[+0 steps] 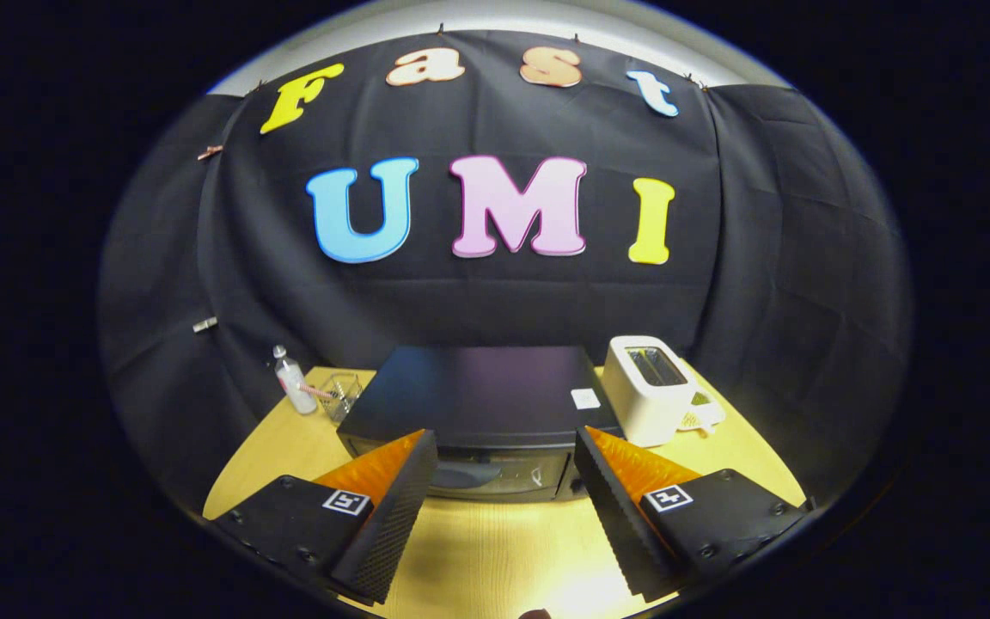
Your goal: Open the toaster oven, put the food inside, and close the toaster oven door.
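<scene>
Gripper (505,460) hovering above table (495,550), fingers (392,507) standing wide apart, holding nothing. Toaster oven (478,404) sitting just ahead of the tips, centred betw. them; its door (495,473) is facing the gripper & looking closed, handle showing betw. the fingers. White slot toaster (650,387) standing just beside oven, on its right, approx. touching. Small clear bottle (293,381) & clear container (340,394) sitting left of oven, near the back of the table, close to each other. Black cloth wall hanging beyond.
</scene>
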